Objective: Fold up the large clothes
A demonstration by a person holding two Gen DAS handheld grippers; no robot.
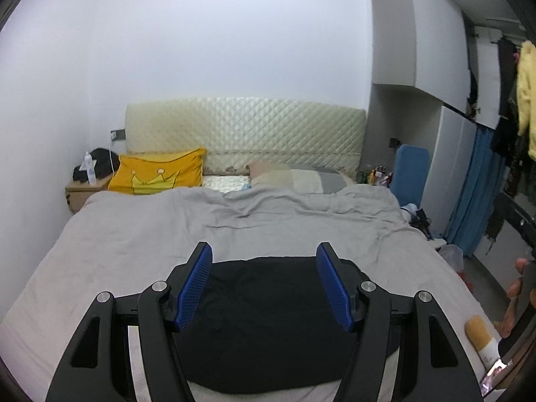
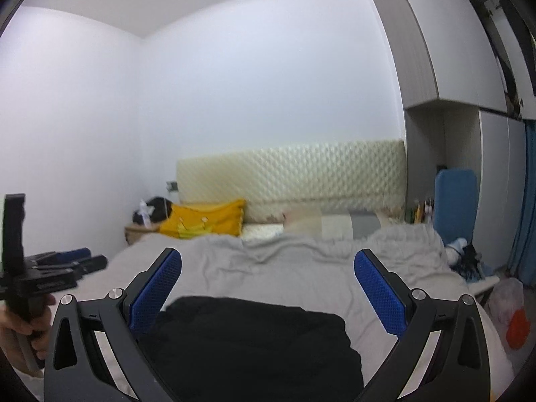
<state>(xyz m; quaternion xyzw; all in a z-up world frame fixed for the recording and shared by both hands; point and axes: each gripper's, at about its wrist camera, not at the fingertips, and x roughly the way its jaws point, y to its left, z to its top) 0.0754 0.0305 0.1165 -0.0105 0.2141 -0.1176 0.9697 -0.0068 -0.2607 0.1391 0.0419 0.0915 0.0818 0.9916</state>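
Step in hand: judged as between folds. The black garment (image 1: 268, 321) already lies as a compact dark block on the grey bedspread (image 1: 134, 234), with neither tool gripping it.
Left gripper (image 1: 264, 284): fingers spread wide, blue pads (image 1: 196, 288) empty; nothing held.
Right gripper (image 2: 268, 294): fingers spread wide, wider than the left, blue pads (image 2: 155, 294) empty.
Garment vs left tool: in the left wrist view the cloth sits directly below and between the fingers, filling 5 to 7 o'clock of the frame; its far edge runs level with the fingertips. Whether the pads touch the cloth cannot be told.
Garment vs right tool: in the right wrist view the cloth lies at 6 o'clock, its far edge short of the fingertips and its right corner inside the right finger. The tool appears to hover above it.
Garment state: edges look rounded, not crisp; layers cannot be counted, and the type of clothing cannot be told.
Other tool in view: the left gripper body shows at 9 o'clock of the right wrist view, in the person's hand (image 2: 20, 331).
Next move calls for (judgement): lowering each open gripper onto a near edge or corner, pinching all layers, then carrying that edge toward 12 o'clock.
Risk: thick stacked cloth may slip from the pads if only the top layer is caught.
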